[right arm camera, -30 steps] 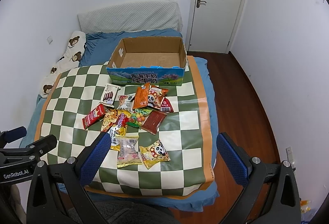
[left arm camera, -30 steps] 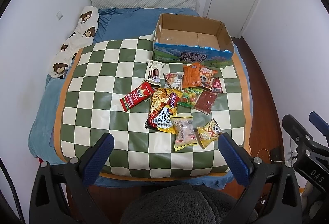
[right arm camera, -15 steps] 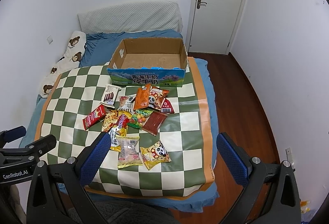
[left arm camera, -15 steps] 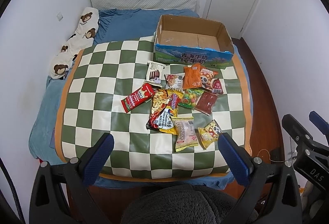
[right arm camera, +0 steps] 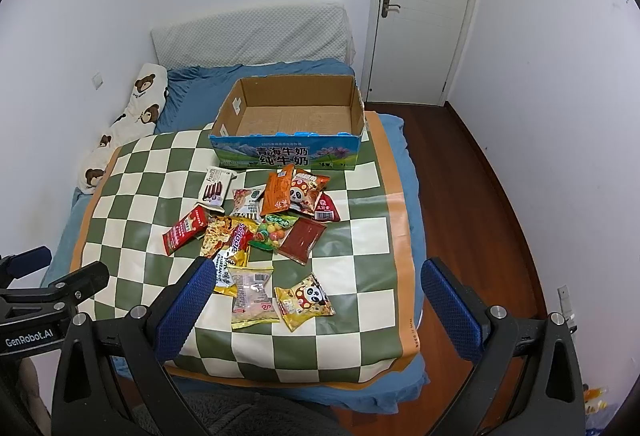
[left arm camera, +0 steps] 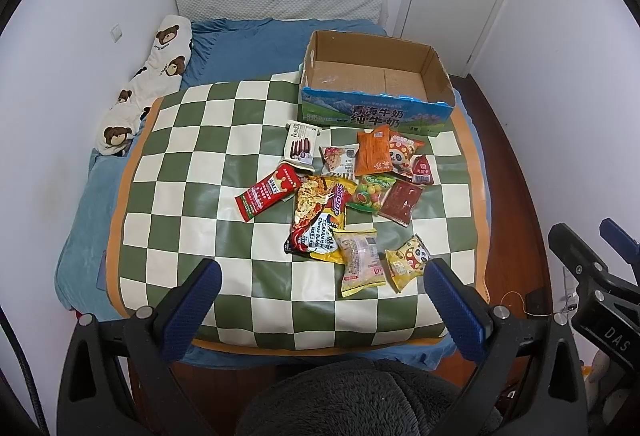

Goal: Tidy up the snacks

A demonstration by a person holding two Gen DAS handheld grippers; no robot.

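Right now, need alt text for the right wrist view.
A pile of snack packets lies on a green-and-white checkered mat over a blue bed, in front of an empty open cardboard box. The right gripper hovers open at the mat's near edge, holding nothing.

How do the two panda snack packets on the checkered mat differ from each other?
The yellow panda packet lies at the near end of the pile, by itself beside a pale clear-fronted packet. The orange panda packet lies close to the cardboard box, tucked among other packets, with the plain orange packet overlapping its edge. One is yellow, the other orange-red. Both show a cartoon panda and lie flat, outside the box.
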